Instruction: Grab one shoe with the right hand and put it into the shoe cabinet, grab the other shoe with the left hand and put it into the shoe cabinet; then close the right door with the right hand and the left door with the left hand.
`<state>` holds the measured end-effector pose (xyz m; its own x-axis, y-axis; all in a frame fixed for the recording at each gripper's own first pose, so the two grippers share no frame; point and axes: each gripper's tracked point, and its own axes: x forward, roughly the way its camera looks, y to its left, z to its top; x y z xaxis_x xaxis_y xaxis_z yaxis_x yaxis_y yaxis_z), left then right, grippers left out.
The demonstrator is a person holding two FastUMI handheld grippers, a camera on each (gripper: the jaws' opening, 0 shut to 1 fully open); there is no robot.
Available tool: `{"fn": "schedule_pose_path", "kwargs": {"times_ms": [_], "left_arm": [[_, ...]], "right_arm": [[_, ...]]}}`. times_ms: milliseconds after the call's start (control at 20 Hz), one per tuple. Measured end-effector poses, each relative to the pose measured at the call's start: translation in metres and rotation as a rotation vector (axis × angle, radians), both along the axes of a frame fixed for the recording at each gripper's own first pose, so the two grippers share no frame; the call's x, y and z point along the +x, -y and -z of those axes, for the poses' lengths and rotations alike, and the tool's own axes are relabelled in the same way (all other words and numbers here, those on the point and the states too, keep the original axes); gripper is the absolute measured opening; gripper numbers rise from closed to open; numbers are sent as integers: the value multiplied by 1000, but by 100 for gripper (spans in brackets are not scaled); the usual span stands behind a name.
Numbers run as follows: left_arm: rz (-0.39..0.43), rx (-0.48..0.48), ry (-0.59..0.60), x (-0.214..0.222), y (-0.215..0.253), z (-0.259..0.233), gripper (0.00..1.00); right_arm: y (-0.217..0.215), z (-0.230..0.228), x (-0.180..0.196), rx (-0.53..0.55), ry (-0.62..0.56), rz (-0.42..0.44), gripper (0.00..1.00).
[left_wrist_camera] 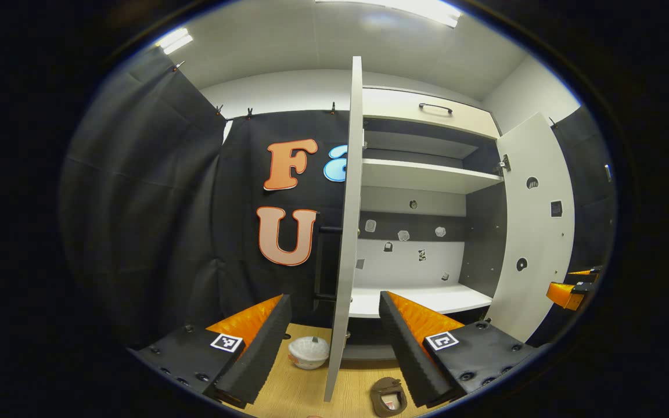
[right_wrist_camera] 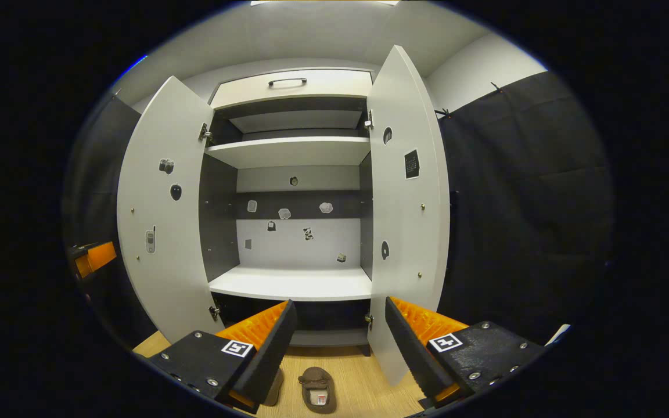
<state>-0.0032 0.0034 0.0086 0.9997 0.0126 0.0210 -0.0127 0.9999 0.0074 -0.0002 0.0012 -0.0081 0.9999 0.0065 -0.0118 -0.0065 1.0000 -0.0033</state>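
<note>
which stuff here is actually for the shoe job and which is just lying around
For the job: brown shoe, shoe cabinet, left door, right door, left tool, right tool, both open.

Lying about: white lidded bowl on the floor.

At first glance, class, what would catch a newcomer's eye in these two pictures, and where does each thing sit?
The tall white shoe cabinet stands straight ahead with its left door and right door swung wide open, its shelves bare of shoes. On the wooden floor before it lies a brown shoe, between the open fingers of the right hand-held gripper. In the left gripper view, a white bowl-like object sits left of the door's edge.
</note>
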Motion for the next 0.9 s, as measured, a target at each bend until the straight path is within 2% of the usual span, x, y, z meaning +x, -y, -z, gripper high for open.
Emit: {"fn": "schedule_pose_path", "kwargs": {"times_ms": [400, 700, 900], "left_arm": [[3, -1, -4, 0, 1, 1, 98], [-4, 13, -3, 2, -3, 0, 98], [-28, 21, -23, 3, -10, 8, 98]], "right_arm": [[-2, 53, 11, -26, -82, -3, 94], [-16, 140, 23, -3, -246, -41, 94], [-20, 218, 38, -3, -373, -58, 95]]}}
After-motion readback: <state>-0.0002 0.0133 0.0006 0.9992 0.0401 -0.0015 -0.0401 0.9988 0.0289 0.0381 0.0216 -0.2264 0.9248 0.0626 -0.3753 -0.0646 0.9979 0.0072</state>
